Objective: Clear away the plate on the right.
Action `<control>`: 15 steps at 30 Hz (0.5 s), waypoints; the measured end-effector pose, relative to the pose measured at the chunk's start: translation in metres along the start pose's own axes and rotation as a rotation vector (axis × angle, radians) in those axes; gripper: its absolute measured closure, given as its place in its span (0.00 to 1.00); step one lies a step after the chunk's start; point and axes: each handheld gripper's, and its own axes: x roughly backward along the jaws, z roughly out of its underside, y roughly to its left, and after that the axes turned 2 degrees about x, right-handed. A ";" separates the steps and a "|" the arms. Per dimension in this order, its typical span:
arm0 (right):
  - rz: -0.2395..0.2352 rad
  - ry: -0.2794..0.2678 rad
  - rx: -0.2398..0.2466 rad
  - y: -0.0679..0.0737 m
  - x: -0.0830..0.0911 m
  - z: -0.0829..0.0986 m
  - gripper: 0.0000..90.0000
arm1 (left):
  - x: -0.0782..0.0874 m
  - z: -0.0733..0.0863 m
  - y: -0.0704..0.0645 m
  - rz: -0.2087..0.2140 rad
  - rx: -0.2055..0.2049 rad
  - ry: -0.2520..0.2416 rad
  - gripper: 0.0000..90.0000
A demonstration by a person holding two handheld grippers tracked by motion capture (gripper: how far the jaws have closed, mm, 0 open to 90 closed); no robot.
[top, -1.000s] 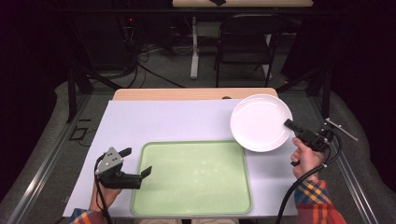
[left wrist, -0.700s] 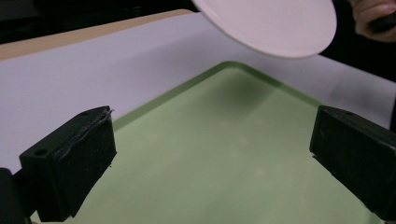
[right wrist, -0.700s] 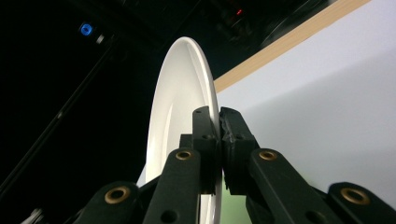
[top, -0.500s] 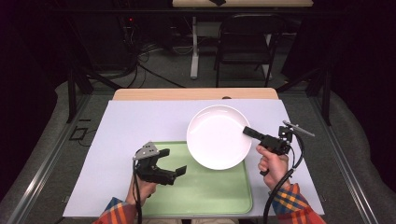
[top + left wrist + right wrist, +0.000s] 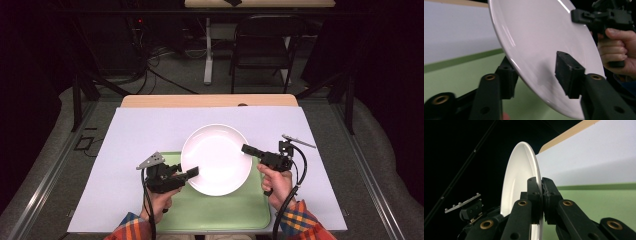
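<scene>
Currently I see the white plate (image 5: 216, 159) held above the table (image 5: 150, 125), roughly at the centre of the high view, its lower half over the far edge of the green tray (image 5: 225, 210) and its upper half over the white sheet that covers the table. My right gripper (image 5: 246, 149) meets the plate at its 3 o'clock rim. From the right gripper view the two jaws are pressed onto the plate's rim (image 5: 534, 170), one on each face, no gap left between pad and porcelain, so I log that gripper as clamped on the plate. The plate appears edge-on and upright there, because the camera is turned with the hand.

My left gripper (image 5: 193, 172) sits at the plate's 8 o'clock edge. In the left gripper view its jaws are spread wide and straddle the plate's rim (image 5: 544, 45): one pad lies beneath the plate, the other over its upper face. Daylight shows between the upper pad and the plate, so that gripper is not gripping. The right hand (image 5: 616, 47) and its gripper are visible beyond the plate at 2 o'clock in that view.

The tray lies flat on the white sheet at 6 o'clock on the table, nearest the person. Both plaid sleeves (image 5: 300, 227) come in from the bottom edge. A dark chair (image 5: 262, 45) stands beyond the table at 12 o'clock.
</scene>
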 end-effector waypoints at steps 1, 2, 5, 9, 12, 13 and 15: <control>0.001 0.005 0.002 -0.001 -0.001 0.001 0.96 | 0.001 0.000 -0.001 0.015 -0.003 0.002 0.63; 0.007 0.007 0.006 -0.001 -0.002 0.003 0.96 | 0.001 0.000 -0.002 0.023 -0.005 -0.003 0.65; 0.014 0.007 0.017 0.000 -0.003 0.006 0.95 | 0.002 0.001 -0.001 0.035 0.007 0.000 0.68; 0.045 0.035 0.079 0.003 -0.005 0.010 0.92 | 0.006 0.003 0.004 0.032 0.055 0.001 0.74; 0.060 0.050 0.104 0.004 -0.007 0.012 0.90 | 0.008 0.003 0.006 0.032 0.057 0.009 0.77; 0.060 0.050 0.104 0.004 -0.007 0.012 0.90 | 0.009 0.003 0.006 0.033 0.062 0.011 0.77; 0.082 0.065 0.126 0.006 -0.009 0.016 0.88 | 0.010 0.003 0.007 0.037 0.066 0.016 0.79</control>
